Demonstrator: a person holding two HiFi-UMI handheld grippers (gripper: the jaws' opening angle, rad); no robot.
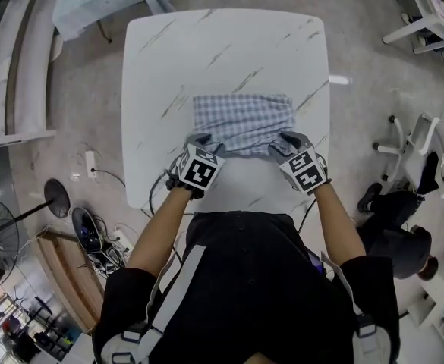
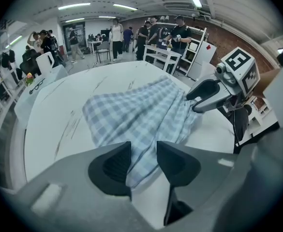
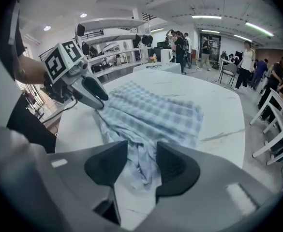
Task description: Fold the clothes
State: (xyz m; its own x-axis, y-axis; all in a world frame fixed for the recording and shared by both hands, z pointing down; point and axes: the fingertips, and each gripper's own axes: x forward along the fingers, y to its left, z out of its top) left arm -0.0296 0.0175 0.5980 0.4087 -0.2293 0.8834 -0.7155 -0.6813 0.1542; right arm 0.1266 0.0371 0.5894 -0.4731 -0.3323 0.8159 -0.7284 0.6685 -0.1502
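Left tool (image 1: 199,139), right tool (image 1: 285,139) pinch cloth (image 1: 243,118), tilted down.

We reach our left forearm (image 1: 157,230) and right forearm (image 1: 335,222) out over the near edge of the table (image 1: 222,44), both grippers tipped steeply down. The left gripper (image 1: 197,139) and right gripper (image 1: 286,139) sit side by side, well apart, each with its jaws pinched on the near edge of the checked cloth (image 1: 243,120).

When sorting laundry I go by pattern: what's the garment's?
The garment is blue-and-white checked; left gripper view shows it best.
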